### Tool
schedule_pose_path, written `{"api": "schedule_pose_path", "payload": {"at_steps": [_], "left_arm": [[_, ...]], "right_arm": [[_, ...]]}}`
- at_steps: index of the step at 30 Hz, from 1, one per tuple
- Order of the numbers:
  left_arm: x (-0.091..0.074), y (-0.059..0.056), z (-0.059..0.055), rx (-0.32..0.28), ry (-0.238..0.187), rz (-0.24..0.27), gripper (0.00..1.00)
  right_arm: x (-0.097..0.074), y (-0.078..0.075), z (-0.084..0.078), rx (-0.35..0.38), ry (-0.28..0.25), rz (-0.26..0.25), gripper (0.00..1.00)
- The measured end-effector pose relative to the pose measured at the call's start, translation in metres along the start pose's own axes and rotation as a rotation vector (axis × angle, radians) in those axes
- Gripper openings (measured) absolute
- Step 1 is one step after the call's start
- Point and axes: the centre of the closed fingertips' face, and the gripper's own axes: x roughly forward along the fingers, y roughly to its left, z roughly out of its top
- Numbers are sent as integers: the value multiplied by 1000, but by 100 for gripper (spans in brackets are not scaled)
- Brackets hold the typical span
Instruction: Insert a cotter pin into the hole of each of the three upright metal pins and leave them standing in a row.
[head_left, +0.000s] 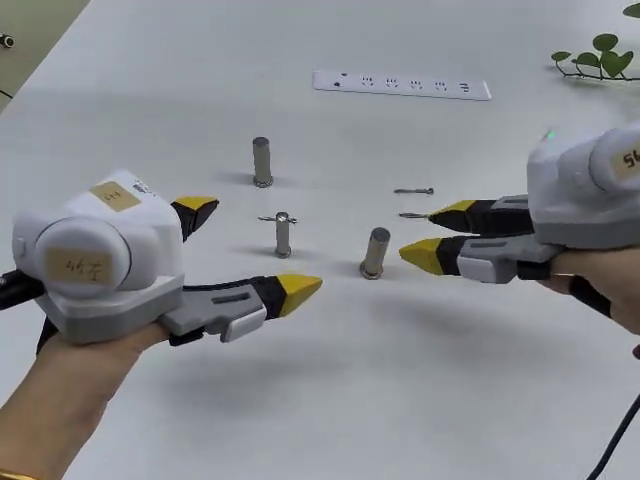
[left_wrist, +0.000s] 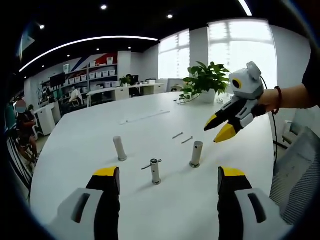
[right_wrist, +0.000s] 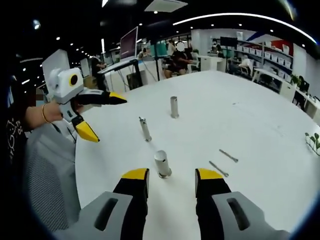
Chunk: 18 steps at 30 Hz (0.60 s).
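We log one loose cotter pin (head_left: 412, 214) flat on the bench (head_left: 400, 390), just off the wide, empty right tongs (head_left: 417, 232), roughly lengthwise along them; left tongs (head_left: 267, 243), likewise wide and empty, farther.

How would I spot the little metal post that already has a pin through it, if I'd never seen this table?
On the white table, on the near side of the long power strip, three short metal posts stand. Pick the middle post: a thin cotter pin crosses its top, while the far post and the right post are bare.
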Motion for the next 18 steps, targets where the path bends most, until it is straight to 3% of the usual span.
{"api": "schedule_pose_path", "payload": {"at_steps": [8, 15, 18], "left_arm": [[2, -3, -3, -17, 10, -15, 86], [1, -3, -4, -35, 18, -9, 93], [1, -4, -5, -34, 29, -13, 97]], "right_arm": [[5, -19, -1, -75, 106, 19, 31], [11, -48, -8, -160, 225, 24, 28], [15, -55, -10, -169, 238, 39, 23]]}}
